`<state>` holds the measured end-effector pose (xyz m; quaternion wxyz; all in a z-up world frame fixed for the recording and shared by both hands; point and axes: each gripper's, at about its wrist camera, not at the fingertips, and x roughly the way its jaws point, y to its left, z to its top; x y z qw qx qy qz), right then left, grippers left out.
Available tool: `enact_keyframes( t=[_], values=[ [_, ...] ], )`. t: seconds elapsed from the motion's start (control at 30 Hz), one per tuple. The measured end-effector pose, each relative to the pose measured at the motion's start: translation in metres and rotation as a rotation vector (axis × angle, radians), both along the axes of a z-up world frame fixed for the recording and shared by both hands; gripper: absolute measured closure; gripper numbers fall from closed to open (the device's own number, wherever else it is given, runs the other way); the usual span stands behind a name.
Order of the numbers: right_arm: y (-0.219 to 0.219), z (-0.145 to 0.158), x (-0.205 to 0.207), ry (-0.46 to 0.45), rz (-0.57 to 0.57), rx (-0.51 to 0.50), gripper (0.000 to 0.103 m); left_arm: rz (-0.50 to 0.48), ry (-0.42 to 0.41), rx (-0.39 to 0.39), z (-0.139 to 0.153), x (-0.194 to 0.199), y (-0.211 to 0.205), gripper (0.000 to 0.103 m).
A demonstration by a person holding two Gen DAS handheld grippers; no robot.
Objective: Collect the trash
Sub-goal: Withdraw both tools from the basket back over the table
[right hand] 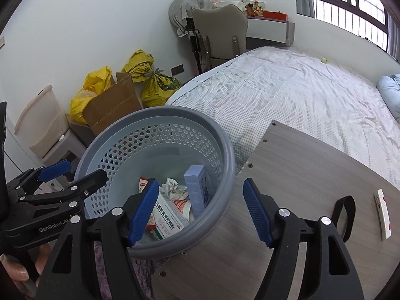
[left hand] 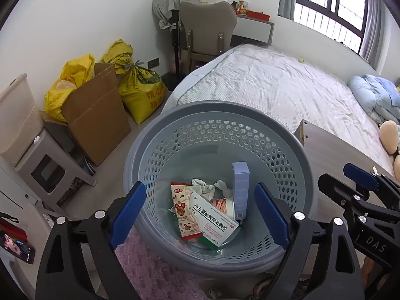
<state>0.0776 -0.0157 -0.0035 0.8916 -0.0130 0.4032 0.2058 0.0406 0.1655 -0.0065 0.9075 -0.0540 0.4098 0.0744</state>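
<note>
The grey perforated basket [left hand: 217, 135] stood on the floor beside the bed, its rim touching or nearly touching the edge of a wood-grain board [right hand: 312, 175] to its right. Inside lay the trash: a white medicine box [left hand: 212, 221] with green and red print, a red-and-cream snack packet [left hand: 183, 210], a pale blue carton [left hand: 240, 190] leaning upright against the wall, crumpled tissue [left hand: 203, 187], and what looked like a striped cup, though it was mostly hidden.

The left gripper [left hand: 200, 215] hovered over the basket's mouth with its blue pads spread wide and nothing between them. The right gripper [right hand: 202, 211] hung over the basket's right rim and the board, jaws likewise apart and empty.

A pinkish-purple shaggy rug [left hand: 150, 270] lay under the basket's near side. On the board rested a small white card with red marks [right hand: 383, 215] and a black strap loop [right hand: 346, 215]. The bed [left hand: 275, 87] carried a pale checked sheet, a small yellow-green ball [left hand: 301, 60] and a blue quilt [left hand: 375, 95] bunched at its far end. Along the white wall stood a cardboard box [left hand: 97, 115], yellow sacks [left hand: 140, 87], a plastic container on a grey stool [left hand: 17, 120], a beige chair [left hand: 207, 30] and a cloth-covered fan [left hand: 172, 2]. A barred window [left hand: 330, 0] lit the room.
</note>
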Motion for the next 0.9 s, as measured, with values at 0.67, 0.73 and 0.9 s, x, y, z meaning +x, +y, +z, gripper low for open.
enact_keyframes(
  t=[0.67,0.73,0.9],
  values=[
    [-0.067,0.007,-0.035,-0.044,-0.111,0.027,0.027,-0.063,-0.045,0.035,0.019,-0.018,-0.05,0.009],
    [-0.077,0.007,-0.039,-0.047,-0.13,0.021,0.027,-0.075,-0.045,0.036,0.019,-0.019,-0.058,0.009],
    [-0.107,0.005,-0.052,-0.044,-0.191,0.017,0.027,-0.131,-0.036,0.021,0.015,-0.019,-0.082,0.009]
  ],
)
